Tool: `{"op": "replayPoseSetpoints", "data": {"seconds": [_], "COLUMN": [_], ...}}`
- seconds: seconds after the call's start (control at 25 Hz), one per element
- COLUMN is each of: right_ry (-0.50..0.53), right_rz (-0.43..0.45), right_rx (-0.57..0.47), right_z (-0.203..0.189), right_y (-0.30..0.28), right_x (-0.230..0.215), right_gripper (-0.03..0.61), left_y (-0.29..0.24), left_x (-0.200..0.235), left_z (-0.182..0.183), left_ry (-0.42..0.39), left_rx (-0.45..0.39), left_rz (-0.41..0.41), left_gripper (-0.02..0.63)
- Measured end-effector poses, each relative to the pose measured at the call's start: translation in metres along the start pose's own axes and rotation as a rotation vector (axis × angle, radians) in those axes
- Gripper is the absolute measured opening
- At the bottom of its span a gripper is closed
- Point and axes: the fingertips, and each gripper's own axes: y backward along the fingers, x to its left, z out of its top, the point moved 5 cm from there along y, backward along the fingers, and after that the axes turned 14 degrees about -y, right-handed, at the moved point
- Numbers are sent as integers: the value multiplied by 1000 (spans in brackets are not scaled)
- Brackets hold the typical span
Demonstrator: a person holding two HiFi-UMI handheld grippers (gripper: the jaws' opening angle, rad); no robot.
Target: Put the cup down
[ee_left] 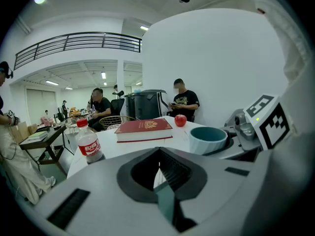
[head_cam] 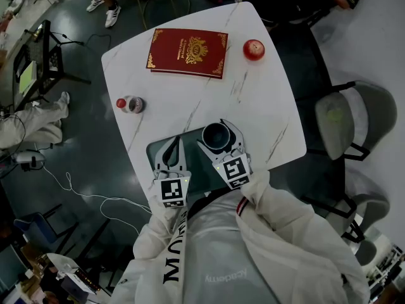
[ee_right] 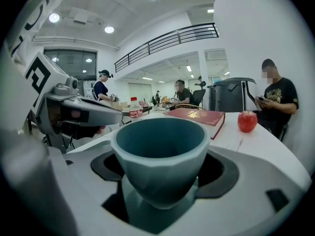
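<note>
Indoors, cup [head_cam: 216, 136] above white marble table [head_cam: 253, 100]

The white marble-veined square table [head_cam: 266, 100] is seen from above in the head view, which is aimed steeply down. The left gripper view is taken low, just over the tabletop, and is faced across it at the dark red gilt-stamped hardback book [ee_left: 143, 128], the small red apple [ee_left: 180, 120] and the clear red-capped plastic bottle [ee_left: 88, 144]. The right gripper view is set equally low, very near the teal faceted ceramic cup [ee_right: 160, 156]. Book, apple, bottle and cup are shared by all three views.
</note>
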Motion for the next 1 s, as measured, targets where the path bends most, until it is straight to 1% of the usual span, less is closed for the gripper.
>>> {"op": "replayPoseSetpoints", "data": {"seconds": [0.36, 0.76, 1.0], "right_ry": [-12, -4, -25], "right_rz": [-11, -22, -47], "right_rx": [17, 45, 90], "right_z": [-2, -4, -12], "right_y": [1, 2, 0], "right_x": [0, 2, -1], "right_gripper": [390, 390, 391], "left_y": [4, 16, 23], "left_x": [-4, -3, -3], "left_z": [1, -3, -6], "left_ry": [-10, -11, -7], "left_rx": [0, 8, 19], "left_rz": [-7, 3, 7], "left_gripper": [11, 11, 11]}}
